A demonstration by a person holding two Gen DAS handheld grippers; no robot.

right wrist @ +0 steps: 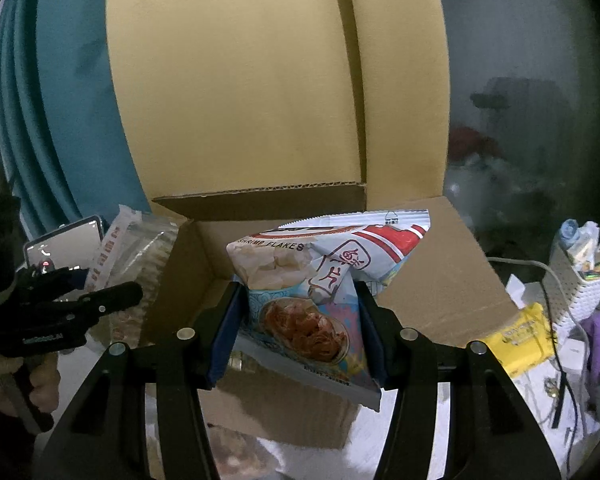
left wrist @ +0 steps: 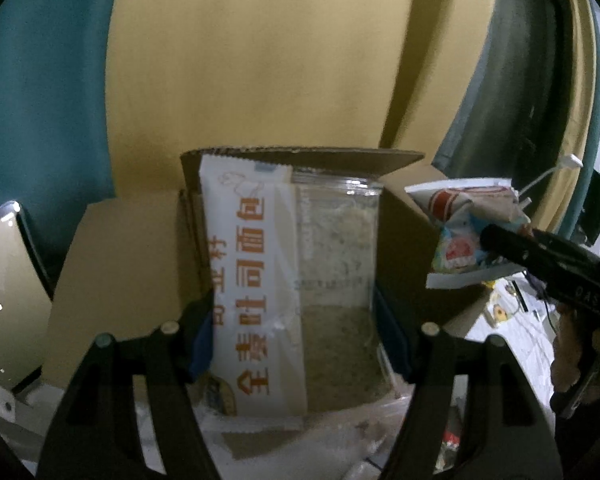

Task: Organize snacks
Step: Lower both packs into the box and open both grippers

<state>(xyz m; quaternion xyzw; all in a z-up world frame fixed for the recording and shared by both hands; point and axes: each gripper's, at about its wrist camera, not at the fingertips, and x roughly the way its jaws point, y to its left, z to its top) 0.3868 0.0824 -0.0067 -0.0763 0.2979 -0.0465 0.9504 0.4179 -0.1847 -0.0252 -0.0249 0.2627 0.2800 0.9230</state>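
My left gripper [left wrist: 294, 336] is shut on a white and clear toast bread packet [left wrist: 292, 292] with orange Chinese print, held upright in front of an open cardboard box [left wrist: 404, 240]. My right gripper [right wrist: 300, 332] is shut on a shrimp flakes bag [right wrist: 316, 280], light blue with red stripes, held over the same box [right wrist: 440, 280]. The shrimp bag [left wrist: 472, 236] and right gripper show at the right of the left wrist view. The bread packet [right wrist: 128, 256] and left gripper [right wrist: 100, 300] show at the left of the right wrist view.
A large cardboard sheet [right wrist: 240, 80] leans behind the box against teal cushions [right wrist: 60, 100]. A phone [right wrist: 66, 242] stands at the left. A yellow packet [right wrist: 520, 336], a white perforated holder [right wrist: 576, 284] and cables [right wrist: 560, 360] lie to the right on a white surface.
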